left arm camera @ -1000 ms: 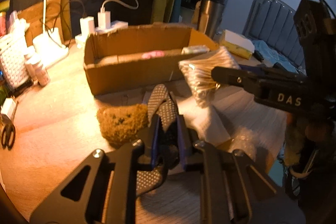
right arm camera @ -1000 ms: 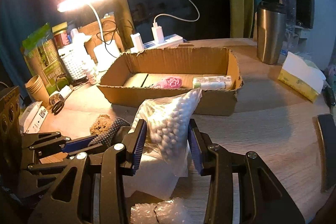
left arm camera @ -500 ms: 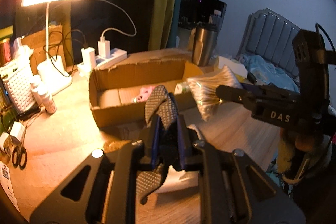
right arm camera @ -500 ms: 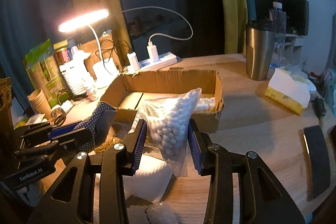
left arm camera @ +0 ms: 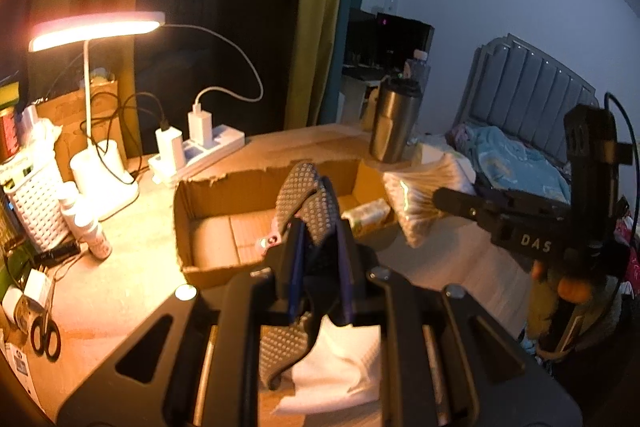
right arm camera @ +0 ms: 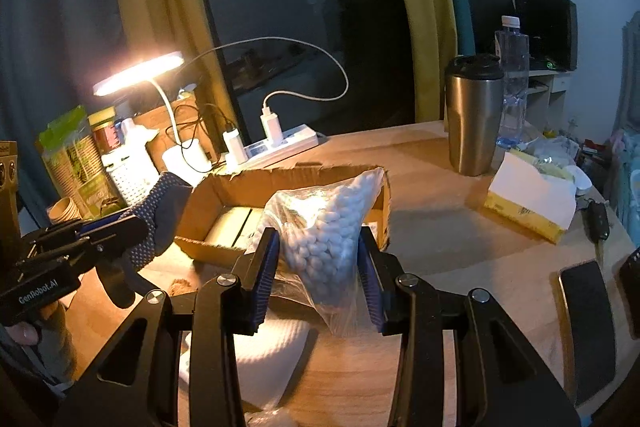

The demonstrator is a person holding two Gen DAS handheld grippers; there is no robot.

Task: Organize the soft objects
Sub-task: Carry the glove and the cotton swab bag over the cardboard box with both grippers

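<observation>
Your left gripper (left arm camera: 320,267) is clamped on the dotted grey glove (left arm camera: 308,199), holding it up off the wooden table (right arm camera: 440,187) in front of the near wall of the cardboard box (left arm camera: 224,187), with the glove's cuff drooping below the fingers over the white paper towel (left arm camera: 340,367). Your right gripper (right arm camera: 316,267) is squeezed onto the clear bag of cotton balls (right arm camera: 324,223), lifted clear of the table just before the box's right end, its tip against the box rim in the right wrist view. Behind the box the desk lamp (left arm camera: 96,31) glows, and the steel tumbler (right arm camera: 474,115) stands off to the right.
</observation>
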